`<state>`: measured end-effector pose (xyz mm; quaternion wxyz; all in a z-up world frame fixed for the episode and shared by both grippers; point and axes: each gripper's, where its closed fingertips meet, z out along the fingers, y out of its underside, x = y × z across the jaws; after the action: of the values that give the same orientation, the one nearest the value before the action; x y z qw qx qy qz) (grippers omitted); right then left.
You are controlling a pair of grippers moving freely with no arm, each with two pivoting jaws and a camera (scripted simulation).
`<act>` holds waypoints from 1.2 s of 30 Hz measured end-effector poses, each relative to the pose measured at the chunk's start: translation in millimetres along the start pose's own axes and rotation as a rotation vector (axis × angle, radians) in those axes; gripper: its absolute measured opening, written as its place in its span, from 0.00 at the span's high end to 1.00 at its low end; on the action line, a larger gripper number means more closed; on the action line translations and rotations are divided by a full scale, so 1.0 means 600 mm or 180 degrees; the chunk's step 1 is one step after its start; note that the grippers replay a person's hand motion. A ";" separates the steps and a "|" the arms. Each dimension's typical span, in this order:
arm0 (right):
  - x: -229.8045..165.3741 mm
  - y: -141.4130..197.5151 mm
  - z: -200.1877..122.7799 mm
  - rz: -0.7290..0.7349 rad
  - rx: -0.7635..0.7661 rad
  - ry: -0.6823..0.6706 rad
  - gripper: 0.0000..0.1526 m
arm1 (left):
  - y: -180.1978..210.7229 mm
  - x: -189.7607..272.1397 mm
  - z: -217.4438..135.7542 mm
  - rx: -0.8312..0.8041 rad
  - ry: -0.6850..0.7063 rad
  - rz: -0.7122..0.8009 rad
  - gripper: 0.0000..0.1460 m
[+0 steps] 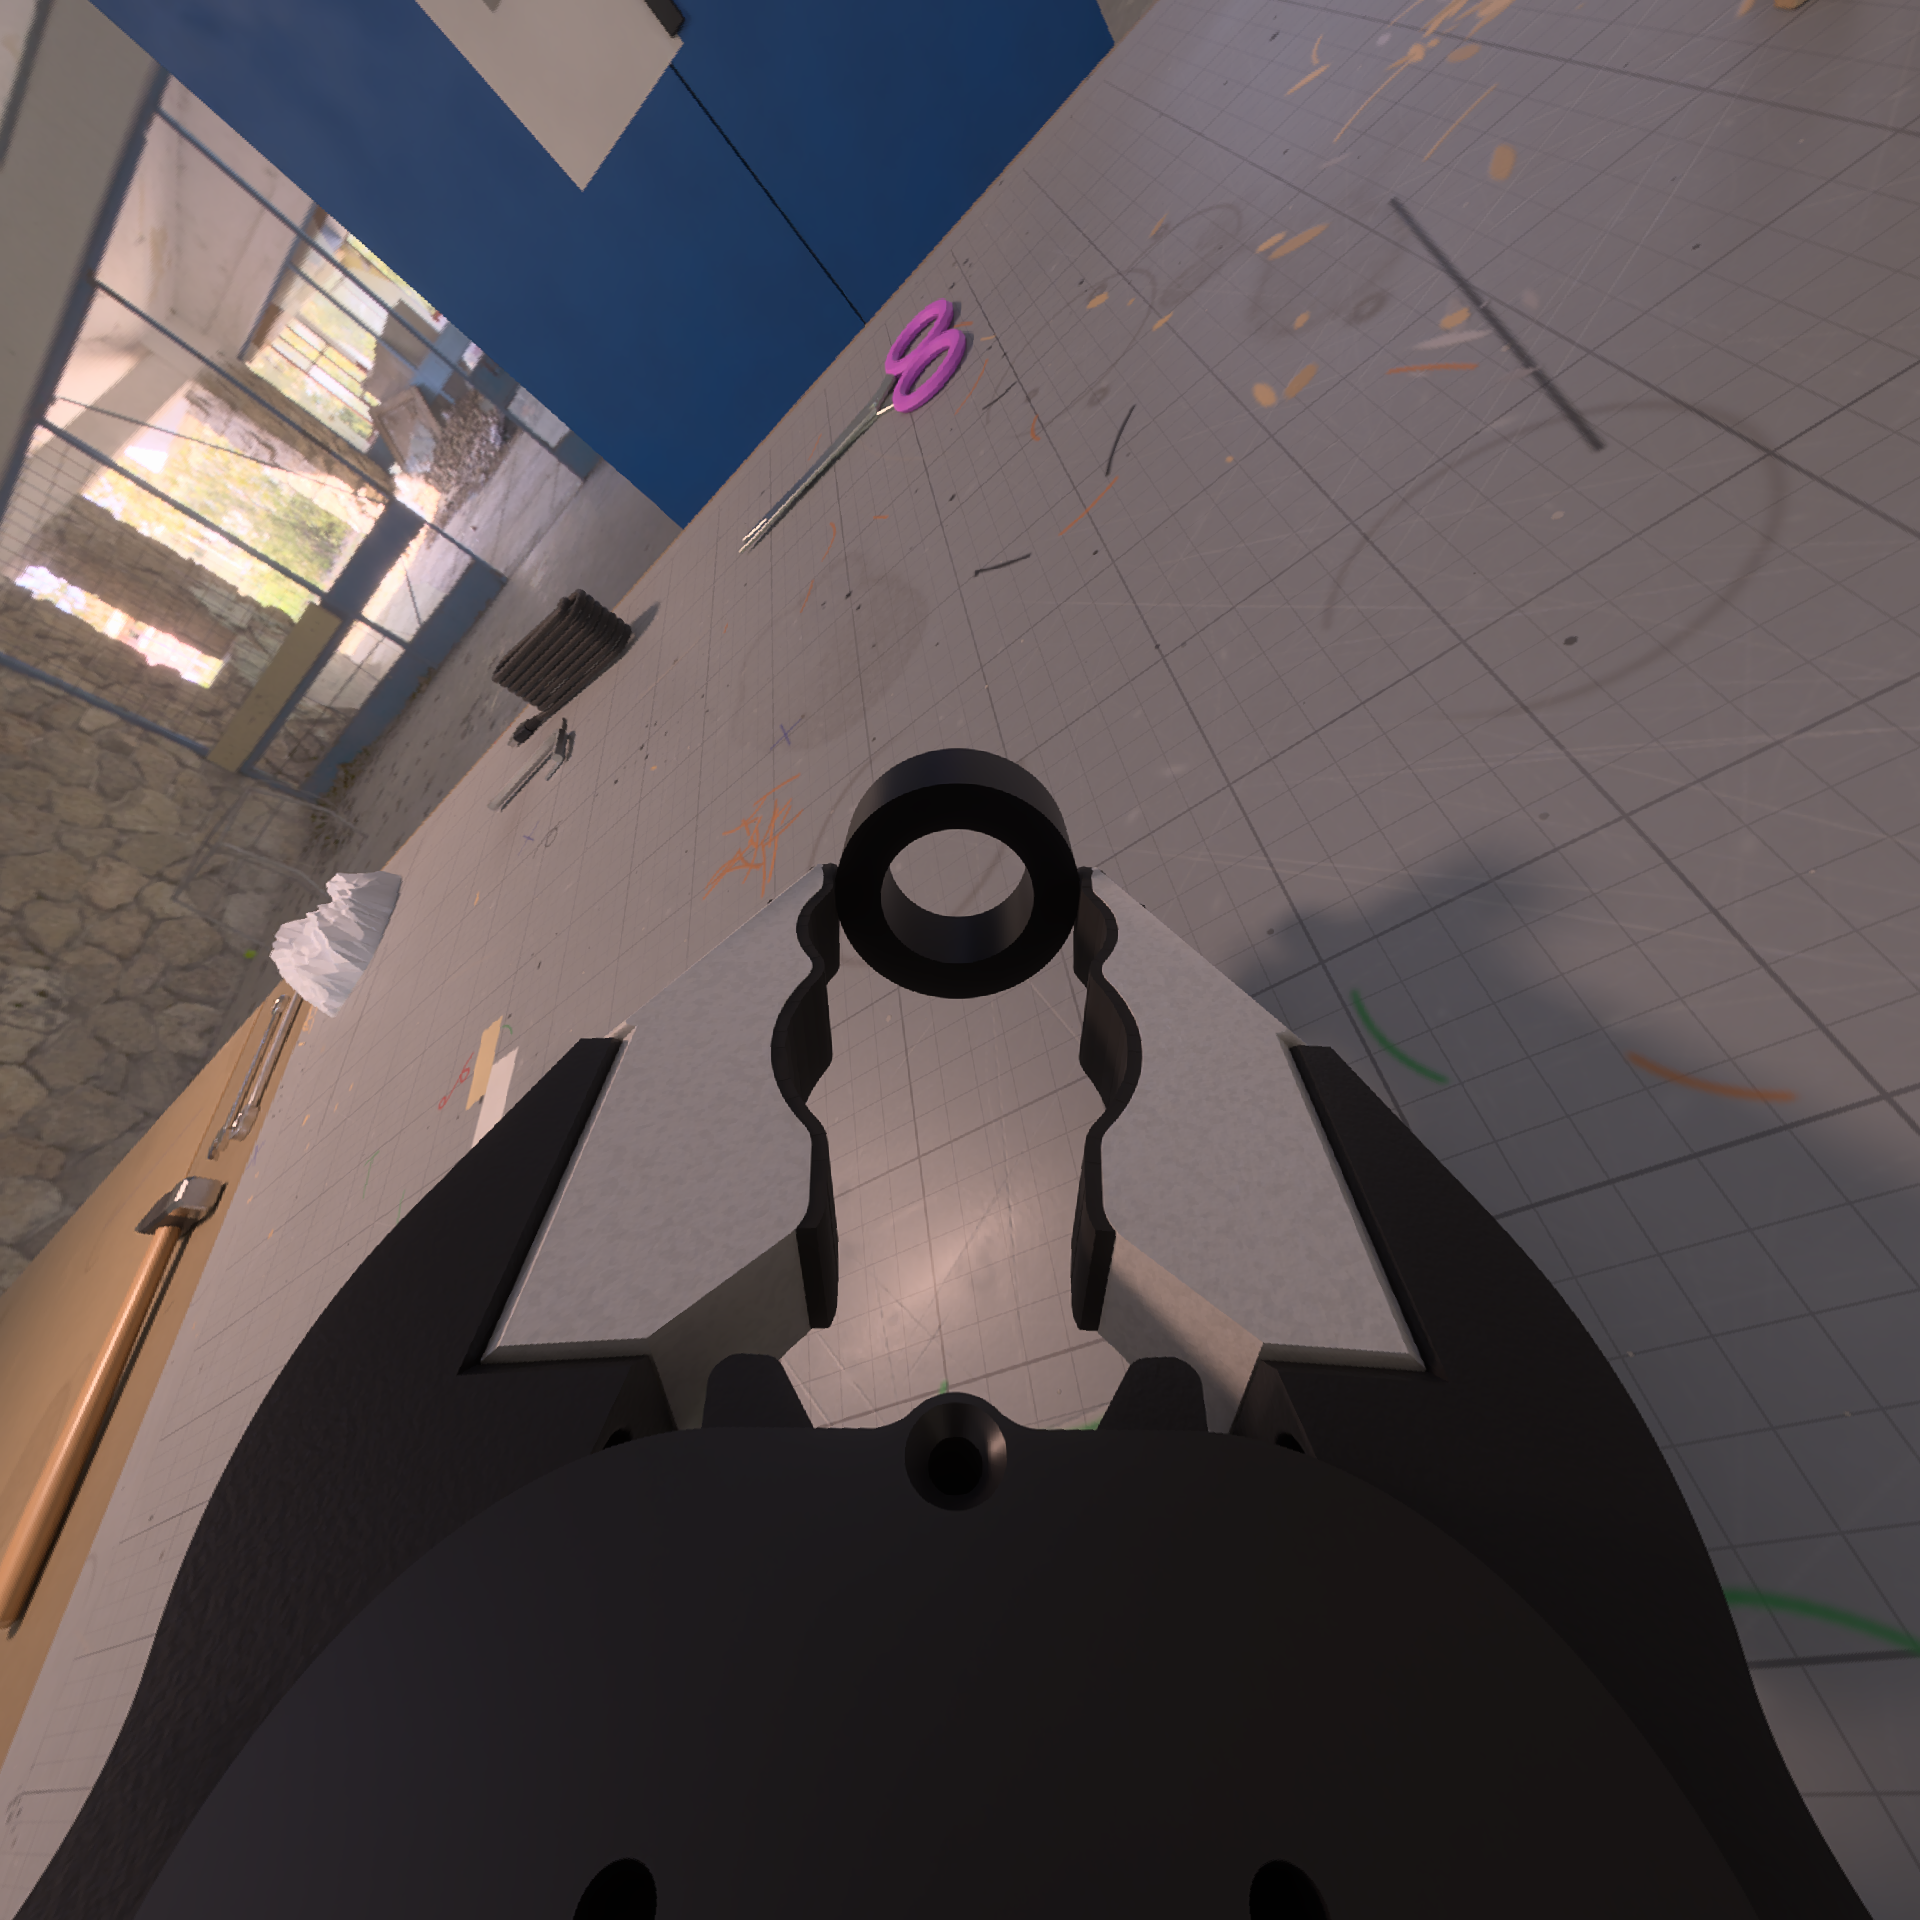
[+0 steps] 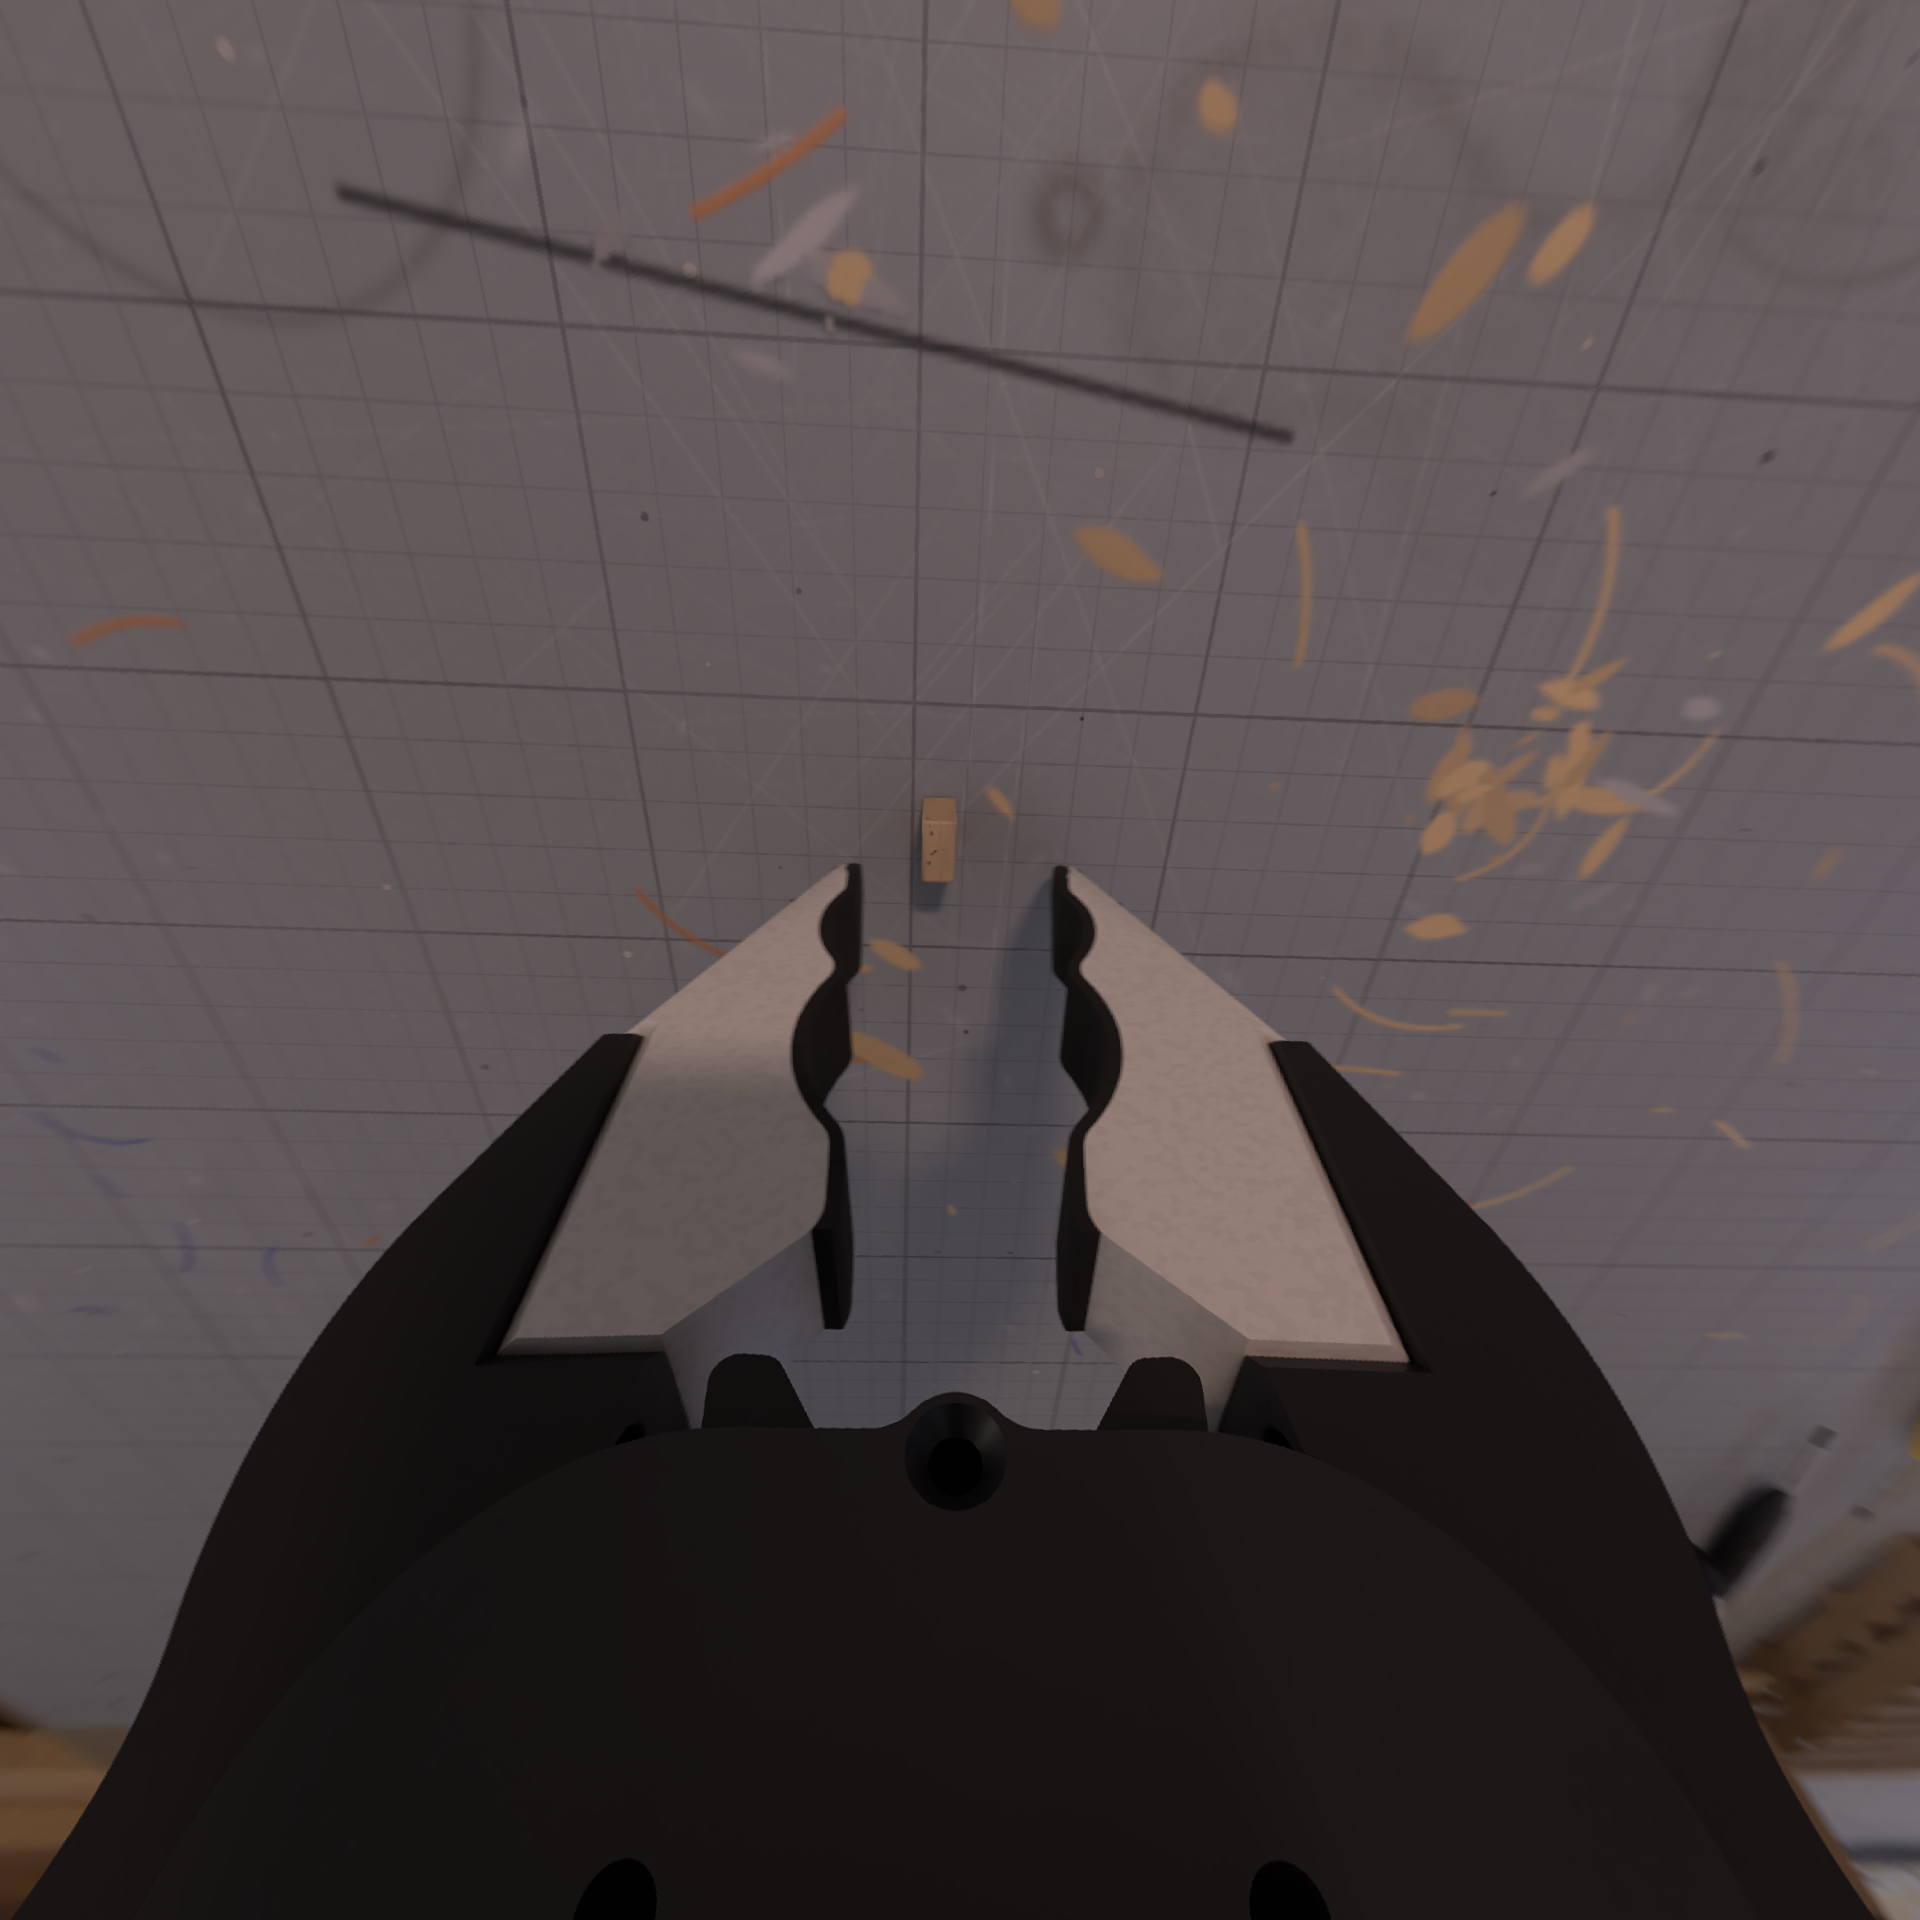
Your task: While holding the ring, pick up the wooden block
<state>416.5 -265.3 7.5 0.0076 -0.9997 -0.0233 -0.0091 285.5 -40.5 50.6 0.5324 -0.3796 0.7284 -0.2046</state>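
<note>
In the left wrist view my left gripper (image 1: 956, 899) is shut on a black ring (image 1: 954, 875), held between the fingertips above the grey gridded mat (image 1: 1351, 727). The ring's hole faces the camera. In the right wrist view a small wooden block (image 2: 938, 842) lies on the mat (image 2: 416, 831), just beyond the tips and roughly between them. My right gripper (image 2: 956, 894) is open and empty above the mat, pointing down at the block.
In the left wrist view, purple-handled scissors (image 1: 883, 405), a black ribbed part (image 1: 561, 649), a small metal tool (image 1: 535, 769), crumpled white paper (image 1: 338, 940) and a hammer (image 1: 104, 1382) lie along the mat's left side. A thin black rod (image 2: 810, 312) lies beyond the block.
</note>
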 end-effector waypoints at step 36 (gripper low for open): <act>0.052 0.278 -0.484 0.1638 0.1770 0.4260 0.96 | -0.001 0.000 0.000 0.0020 -0.0020 0.0023 0.69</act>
<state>450.5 -435.2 295.9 0.2731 -0.7164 0.2181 -0.6039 285.7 -40.8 51.3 0.5366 -0.3759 0.7275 -0.2038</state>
